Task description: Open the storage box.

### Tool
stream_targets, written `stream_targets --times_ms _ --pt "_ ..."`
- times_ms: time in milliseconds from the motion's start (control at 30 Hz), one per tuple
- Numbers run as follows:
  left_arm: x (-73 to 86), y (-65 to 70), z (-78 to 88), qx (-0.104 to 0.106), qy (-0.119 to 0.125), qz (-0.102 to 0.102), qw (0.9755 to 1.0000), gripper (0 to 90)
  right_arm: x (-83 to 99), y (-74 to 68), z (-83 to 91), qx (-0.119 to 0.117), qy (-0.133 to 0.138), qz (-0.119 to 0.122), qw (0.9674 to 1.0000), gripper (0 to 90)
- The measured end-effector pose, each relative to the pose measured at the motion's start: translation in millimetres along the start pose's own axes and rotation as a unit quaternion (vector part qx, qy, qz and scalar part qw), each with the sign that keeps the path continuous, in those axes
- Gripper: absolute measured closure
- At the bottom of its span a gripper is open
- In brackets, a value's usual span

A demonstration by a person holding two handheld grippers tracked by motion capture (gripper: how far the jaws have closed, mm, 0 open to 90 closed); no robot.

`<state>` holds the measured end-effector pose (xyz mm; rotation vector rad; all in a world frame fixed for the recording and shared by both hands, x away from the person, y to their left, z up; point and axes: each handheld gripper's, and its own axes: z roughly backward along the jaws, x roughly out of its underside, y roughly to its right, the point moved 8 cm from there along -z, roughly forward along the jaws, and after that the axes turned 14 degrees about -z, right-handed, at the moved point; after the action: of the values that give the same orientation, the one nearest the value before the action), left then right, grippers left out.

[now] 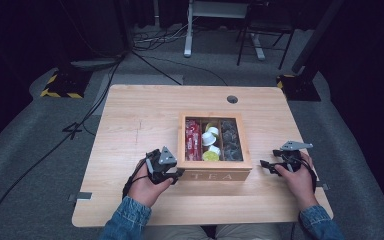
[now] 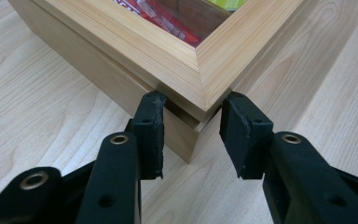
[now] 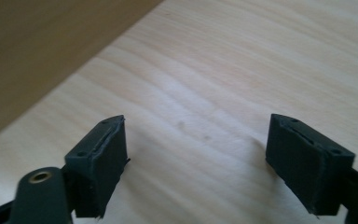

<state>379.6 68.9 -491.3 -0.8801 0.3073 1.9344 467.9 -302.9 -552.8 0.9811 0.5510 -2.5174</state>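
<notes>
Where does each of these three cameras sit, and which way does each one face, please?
High view: above the person's side, looking forward and down on the table; forearms, left gripper and right gripper show.
Left gripper view: rides the left gripper, facing the tea box corner clamped between its jaws.
Right gripper view: rides the right gripper, open, facing bare tabletop.
Shared: high and left views both show the tea box.

Tea box (image 2: 135, 51) cut by frame edge

I see a pale wooden tea box (image 1: 214, 175) on my light-grained table (image 1: 130, 125), with red packets (image 1: 193, 140), white and yellow-green pods (image 1: 210, 145), dark grey sachets (image 1: 231, 141); black grippers, blue denim sleeves (image 1: 125, 217).
</notes>
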Motion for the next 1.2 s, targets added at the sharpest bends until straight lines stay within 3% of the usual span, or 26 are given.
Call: stream_targets --times_ms 133,200,300,333,367,400,433,533,567,633,667,767,867,1200 --pt "-0.9 -0.2 0.8 0.002 0.000 0.001 1.0000 61.3 -16.9 -22.6 28.3 -0.026 0.013 0.022 0.9993 17.5" --pt "-1.4 -0.4 0.9 0.001 0.002 0.002 1.0000 62.3 -20.6 -27.6 35.2 -0.033 0.018 0.023 0.9990 16.5" --pt "-3.1 -1.2 2.2 0.004 0.008 0.005 1.0000 64.2 -31.5 -47.7 62.7 -0.066 0.036 0.033 0.9967 15.7" --pt "-3.8 -1.6 2.2 0.006 0.009 0.005 0.9999 64.2 -31.5 -47.7 62.7 -0.066 0.036 0.033 0.9967 15.7" --pt "-4.4 -2.0 2.2 0.008 0.008 0.003 0.9999 64.2 -35.9 -60.0 74.2 -0.084 0.052 0.041 0.9943 15.6" --pt "-4.4 -2.0 2.2 0.008 0.008 0.003 0.9999 64.2 -35.9 -60.0 74.2 -0.084 0.052 0.041 0.9943 15.6" --pt "-5.4 -2.2 2.2 0.008 0.008 0.006 0.9999 64.2 -38.5 -72.8 78.9 -0.095 0.061 0.052 0.9923 15.6" --pt "-6.8 -2.9 2.7 0.006 0.010 0.006 0.9999 64.2 -38.1 -85.0 76.9 -0.093 0.052 0.067 0.9920 15.7" --pt "-7.2 -2.9 2.7 0.004 0.011 0.006 0.9999 64.2 -35.8 -98.7 71.3 -0.096 0.040 0.090 0.9905 15.9" --pt "-6.8 -2.7 2.5 0.006 0.011 0.008 0.9999 64.1 -33.9 -107.7 65.0 -0.090 0.034 0.116 0.9886 16.6" --pt "-6.8 -2.7 2.5 0.006 0.011 0.008 0.9999 64.0 -33.9 -107.7 65.0 -0.090 0.034 0.116 0.9886 16.6" --pt "-6.3 -2.5 1.9 0.006 0.012 0.009 0.9999 63.1 -30.5 -119.2 47.8 -0.055 0.034 0.176 0.9823 21.0" --pt "-6.6 -2.7 2.3 0.006 0.015 0.010 0.9998 63.0 -29.7 -121.9 38.1 -0.049 0.037 0.176 0.9826 22.4" --pt "-7.7 -2.8 1.5 0.006 0.013 0.014 0.9998 58.6 -32.4 -120.2 34.3 -0.045 0.051 0.167 0.9836 22.0"
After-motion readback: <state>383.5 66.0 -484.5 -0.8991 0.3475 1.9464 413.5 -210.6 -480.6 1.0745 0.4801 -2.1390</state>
